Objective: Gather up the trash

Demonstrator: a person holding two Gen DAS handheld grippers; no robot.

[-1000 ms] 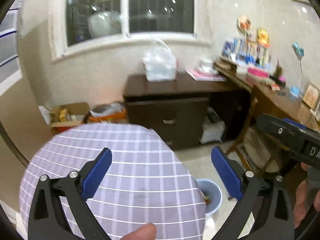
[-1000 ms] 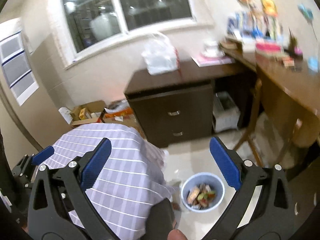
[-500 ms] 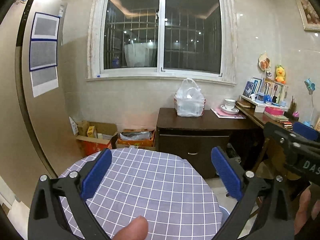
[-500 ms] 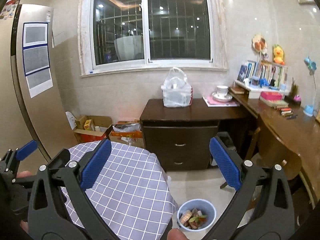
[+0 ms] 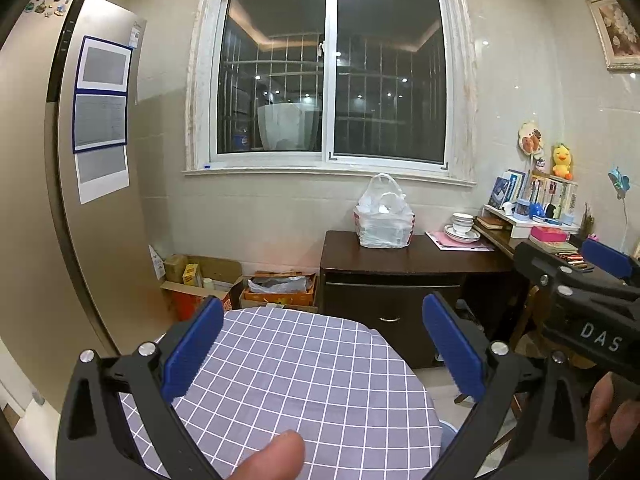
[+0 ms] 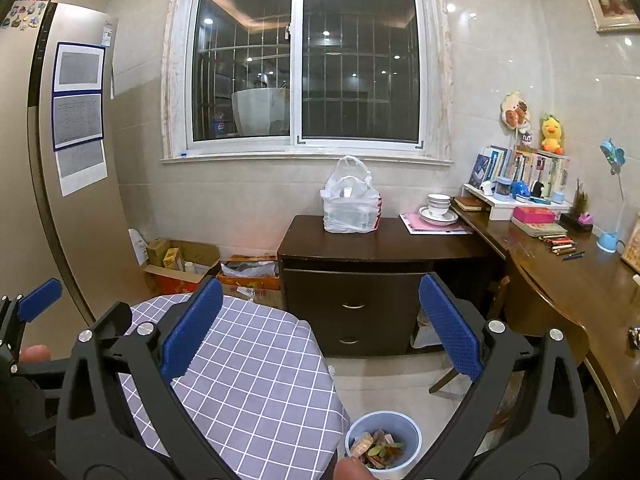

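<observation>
A small blue waste bin [image 6: 384,442] stands on the floor to the right of a round table with a purple checked cloth [image 6: 256,376]; it holds food scraps and wrappers. Only its rim [image 5: 447,436] shows in the left wrist view. My left gripper [image 5: 320,354] is open and empty, held above the table [image 5: 304,376]. My right gripper [image 6: 316,332] is open and empty, held above the table's right edge and the bin. No trash shows on the cloth. The right gripper also appears at the right of the left wrist view [image 5: 588,280].
A dark wooden cabinet [image 6: 360,280] with a white plastic bag [image 6: 351,204] stands under the window. A wooden desk [image 6: 568,272] with books and pencils runs along the right wall. Cardboard boxes [image 6: 180,264] sit on the floor by a fridge [image 6: 44,208].
Both grippers have tilted up and drawn back from the table and bin; the views now show more of the window and wall. Both stayed open.
</observation>
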